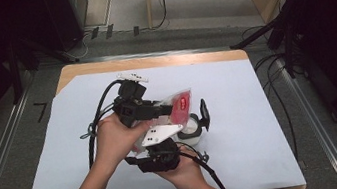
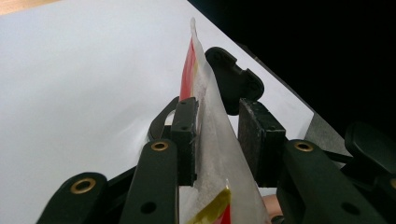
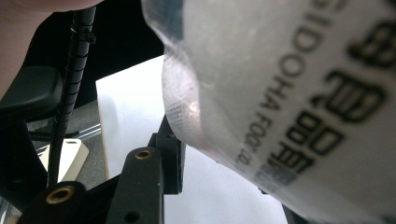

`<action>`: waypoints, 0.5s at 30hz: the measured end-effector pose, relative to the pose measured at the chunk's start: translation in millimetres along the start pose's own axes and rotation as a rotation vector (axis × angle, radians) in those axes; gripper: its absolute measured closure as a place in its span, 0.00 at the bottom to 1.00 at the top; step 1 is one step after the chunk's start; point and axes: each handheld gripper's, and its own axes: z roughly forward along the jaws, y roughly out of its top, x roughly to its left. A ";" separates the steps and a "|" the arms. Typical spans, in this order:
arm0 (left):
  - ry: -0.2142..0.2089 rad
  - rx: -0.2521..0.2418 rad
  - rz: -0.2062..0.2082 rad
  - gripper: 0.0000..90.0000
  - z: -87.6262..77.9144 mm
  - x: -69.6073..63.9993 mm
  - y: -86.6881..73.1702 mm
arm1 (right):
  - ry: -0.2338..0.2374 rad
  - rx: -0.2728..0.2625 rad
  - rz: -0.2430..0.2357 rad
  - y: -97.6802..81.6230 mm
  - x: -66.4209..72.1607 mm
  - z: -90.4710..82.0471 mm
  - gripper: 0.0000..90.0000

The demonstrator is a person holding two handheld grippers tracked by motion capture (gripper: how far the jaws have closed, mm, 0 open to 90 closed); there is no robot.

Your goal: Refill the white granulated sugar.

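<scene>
A clear plastic bag (image 1: 181,103) with a red label and white contents hangs above the white sheet (image 1: 251,153) at mid-table. My left gripper (image 1: 171,108) comes in from the left and is shut on the bag (image 2: 215,154), with a pad (image 2: 184,140) pressed to each side. My right gripper (image 1: 178,136) reaches up from below with its grey plate on top. The printed bag (image 3: 289,93) lies against its left pad (image 3: 170,151) and hides the other jaw. Under the bag stands a round white container (image 1: 189,128) with its black lid (image 1: 204,112) (image 2: 233,79) raised.
The white sheet covers a wooden table (image 1: 151,60). Black cables (image 1: 93,131) trail from both grippers across the sheet. Dark stands and cables (image 1: 273,66) line the floor to the right and left of the table.
</scene>
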 end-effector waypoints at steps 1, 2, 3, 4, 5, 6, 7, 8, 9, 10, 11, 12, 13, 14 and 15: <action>-0.001 -0.001 -0.001 0.76 0.0 0.1 -0.1 | 0.004 -0.001 0.001 0.0 0.2 0.0 0.67; -0.001 0.000 -0.001 0.76 -0.1 0.1 0.0 | 0.004 -0.001 0.002 0.0 0.4 0.4 0.66; -0.001 0.001 -0.001 0.76 -0.3 0.4 0.1 | 0.005 -0.002 0.003 0.0 0.7 0.5 0.66; -0.001 0.001 -0.001 0.76 -0.3 0.4 0.1 | 0.005 -0.002 0.003 0.0 0.7 0.5 0.66; -0.002 0.001 -0.002 0.76 -0.4 0.4 0.2 | 0.006 -0.003 0.003 0.0 0.9 0.8 0.66; -0.002 -0.001 0.000 0.76 -0.2 0.1 0.3 | 0.003 -0.003 0.002 0.1 0.9 0.8 0.67; 0.000 0.001 0.001 0.76 -0.3 -0.1 0.4 | 0.002 -0.003 0.000 0.1 0.7 0.6 0.67; 0.000 0.003 0.002 0.76 -0.5 -0.1 0.4 | -0.001 -0.002 -0.001 0.0 0.7 0.6 0.68; 0.000 0.003 0.002 0.76 -0.5 -0.1 0.4 | -0.001 -0.002 -0.001 0.0 0.7 0.6 0.68; 0.001 0.004 0.003 0.76 -0.6 0.0 0.4 | -0.002 -0.002 -0.004 0.1 0.7 0.5 0.68; 0.002 0.004 0.003 0.76 -0.7 0.1 0.4 | -0.003 -0.001 -0.005 0.1 0.8 0.4 0.69; 0.000 0.002 0.003 0.76 -0.6 0.2 0.3 | -0.004 -0.001 -0.005 0.1 0.8 0.5 0.69; 0.000 0.002 0.003 0.76 -0.6 0.2 0.3 | -0.005 0.000 -0.005 0.2 0.8 0.4 0.69; 0.002 0.004 0.003 0.76 -0.7 0.0 0.4 | -0.006 0.000 -0.006 0.2 0.7 0.4 0.70; 0.002 0.004 0.003 0.76 -0.7 -0.1 0.4 | -0.007 0.000 -0.006 0.2 0.7 0.3 0.70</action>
